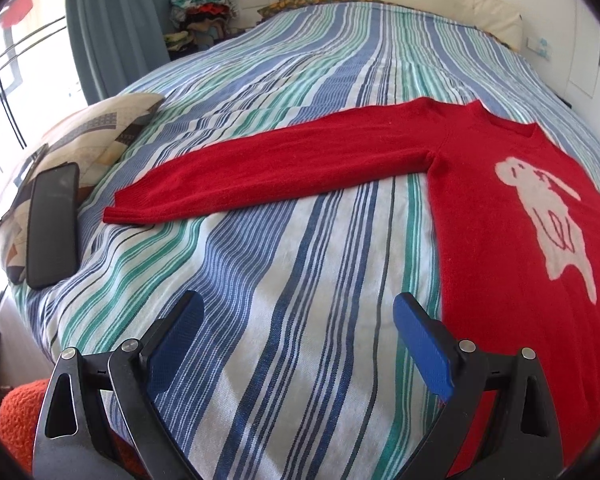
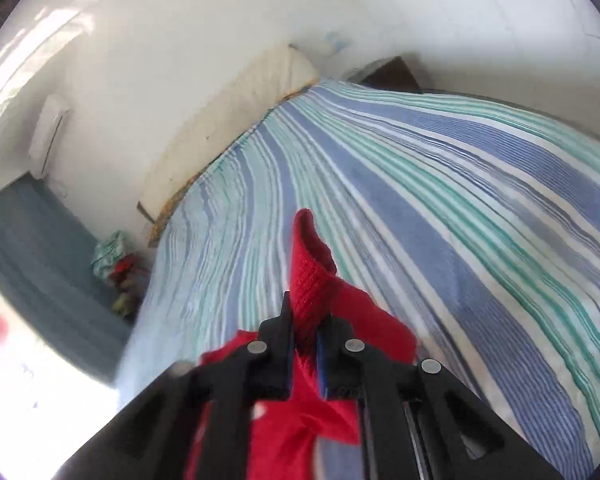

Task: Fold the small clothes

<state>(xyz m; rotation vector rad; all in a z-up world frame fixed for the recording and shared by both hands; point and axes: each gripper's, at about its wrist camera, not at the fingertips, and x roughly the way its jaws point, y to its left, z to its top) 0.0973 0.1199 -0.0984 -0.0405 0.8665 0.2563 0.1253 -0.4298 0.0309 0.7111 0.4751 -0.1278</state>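
A red knit sweater (image 1: 512, 216) is spread flat on the striped bedspread (image 1: 300, 280), ahead and to the right of the left tongs (image 1: 298, 312), which are held released above bare cloth. Its ribbed cuff (image 2: 310, 280) is pinched in the clenched right tongs (image 2: 305, 332) and raised off the bed, apparently so the sleeve can be folded across the body.

A striped bedspread (image 1: 284, 240) in blue, green and white covers the bed. A black phone (image 1: 54, 226) lies on a patterned pillow (image 1: 112, 132) at its left edge. Blue curtains (image 1: 116, 20) hang beside a clothes pile (image 1: 202, 8).
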